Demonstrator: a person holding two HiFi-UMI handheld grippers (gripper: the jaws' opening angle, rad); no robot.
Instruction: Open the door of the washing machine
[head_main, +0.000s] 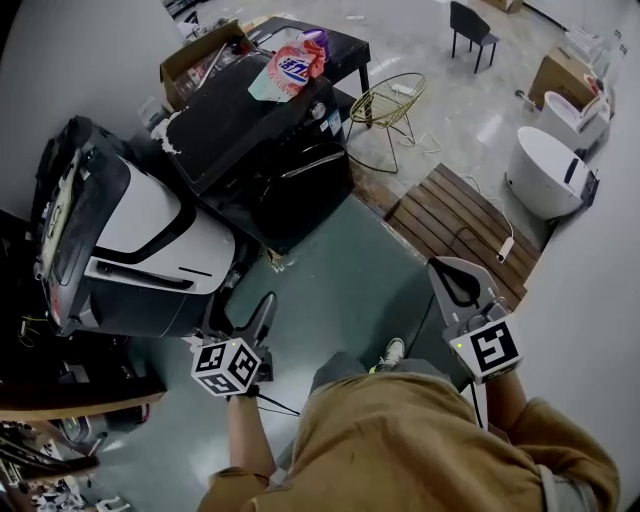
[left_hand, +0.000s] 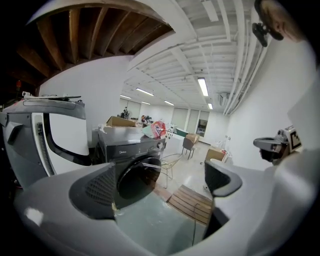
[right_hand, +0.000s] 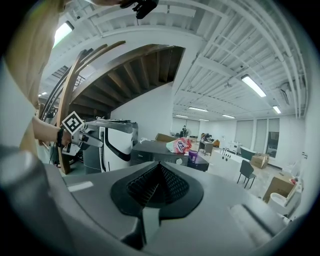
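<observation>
Left gripper (left_hand: 160, 186): jaws spread wide, nothing held or touched. Only floor (left_hand: 150, 220) and the washing machine (left_hand: 131, 150) are framed between them. Right gripper (right_hand: 159, 172): jaws pressed together, nothing caught between them. Both grippers are held in the air short of the machine, with the left gripper nearer to it.

The round door (left_hand: 136, 179) is seen face-on only in the left gripper view, and it looks shut. In the head view mostly the machine's dark top is shown. The left gripper's marker cube (right_hand: 73, 122) is caught in the right gripper view, beside a white appliance (right_hand: 107, 145).

A detergent bag (head_main: 290, 65) is laid on the machine's top. A cardboard box (head_main: 200, 55) is set just beyond the machine; its contents can't be made out.
</observation>
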